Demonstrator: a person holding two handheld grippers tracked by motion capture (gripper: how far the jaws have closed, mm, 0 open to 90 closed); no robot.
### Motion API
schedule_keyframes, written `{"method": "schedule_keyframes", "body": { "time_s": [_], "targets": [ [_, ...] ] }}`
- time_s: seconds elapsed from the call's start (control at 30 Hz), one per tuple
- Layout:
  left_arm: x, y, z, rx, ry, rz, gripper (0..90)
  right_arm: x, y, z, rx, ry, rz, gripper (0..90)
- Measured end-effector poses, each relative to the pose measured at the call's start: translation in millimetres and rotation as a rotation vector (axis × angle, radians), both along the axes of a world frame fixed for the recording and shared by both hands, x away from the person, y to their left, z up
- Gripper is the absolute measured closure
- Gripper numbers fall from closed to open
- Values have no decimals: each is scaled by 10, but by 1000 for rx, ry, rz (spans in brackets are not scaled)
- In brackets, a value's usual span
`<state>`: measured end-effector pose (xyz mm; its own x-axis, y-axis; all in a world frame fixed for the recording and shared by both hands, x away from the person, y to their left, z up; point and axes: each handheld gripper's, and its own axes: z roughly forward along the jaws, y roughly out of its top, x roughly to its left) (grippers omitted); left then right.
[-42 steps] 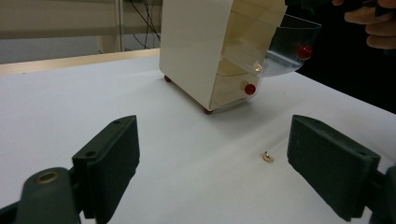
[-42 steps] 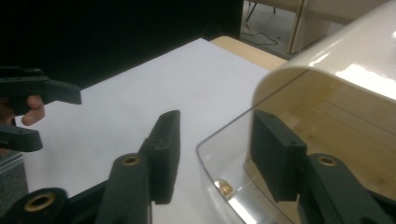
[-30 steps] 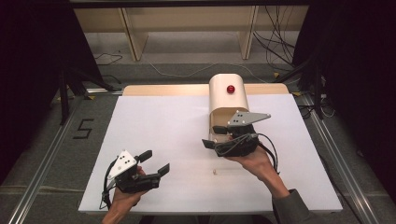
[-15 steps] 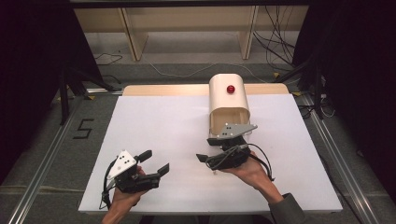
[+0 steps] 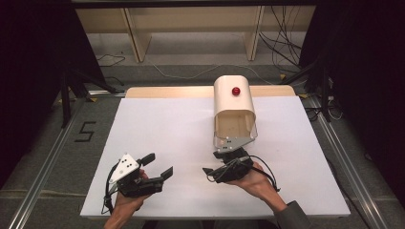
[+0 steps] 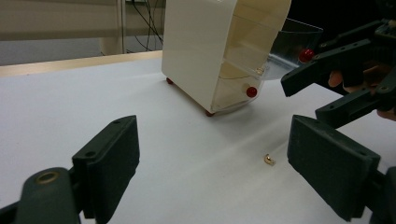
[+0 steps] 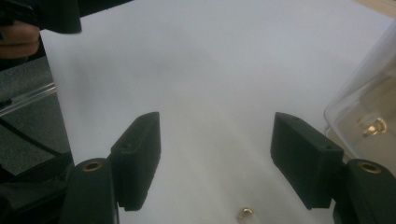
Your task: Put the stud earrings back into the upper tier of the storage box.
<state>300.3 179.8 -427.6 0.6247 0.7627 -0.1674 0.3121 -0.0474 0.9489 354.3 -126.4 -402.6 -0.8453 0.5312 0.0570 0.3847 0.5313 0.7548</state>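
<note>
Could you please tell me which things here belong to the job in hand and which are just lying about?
In the job:
- small brass piece on the white table
- right tongs, open over it
- cream cabinet, its clear door open

Lying about:
- left tongs, open, idle
- floor cables
- wooden shelving

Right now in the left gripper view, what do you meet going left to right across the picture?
Left gripper's left jaw → cream cabinet → small brass piece on the white table → left gripper's right jaw. The right gripper overlaps that last stretch.
</note>
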Motion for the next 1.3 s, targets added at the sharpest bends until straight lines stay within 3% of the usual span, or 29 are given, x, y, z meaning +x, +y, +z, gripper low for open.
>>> {"method": "schedule_keyframes", "body": {
  "time_s": [0.17, 0.57, 0.67, 1.03, 1.2, 1.3],
  "targets": [
    [-3, -1, 1, 1, -2, -1, 163, 9, 8, -120, -59, 5, -24, 343],
    [-3, -4, 0, 2, -1, -4, 163, 72, -3, -417, -157, 76, -70, 422],
    [-3, -5, 1, 2, -1, -4, 163, 78, -2, -475, -161, 89, -79, 458],
    [-2, -6, -1, 5, 0, -4, 164, 129, 11, -696, -253, 104, -94, 626],
    [-2, -8, -2, 5, 1, -4, 164, 138, -4, -732, -252, 105, -91, 697],
    [-2, -9, -4, 5, 1, -5, 163, 120, 9, -736, -253, 97, -77, 788]
  ]
}}
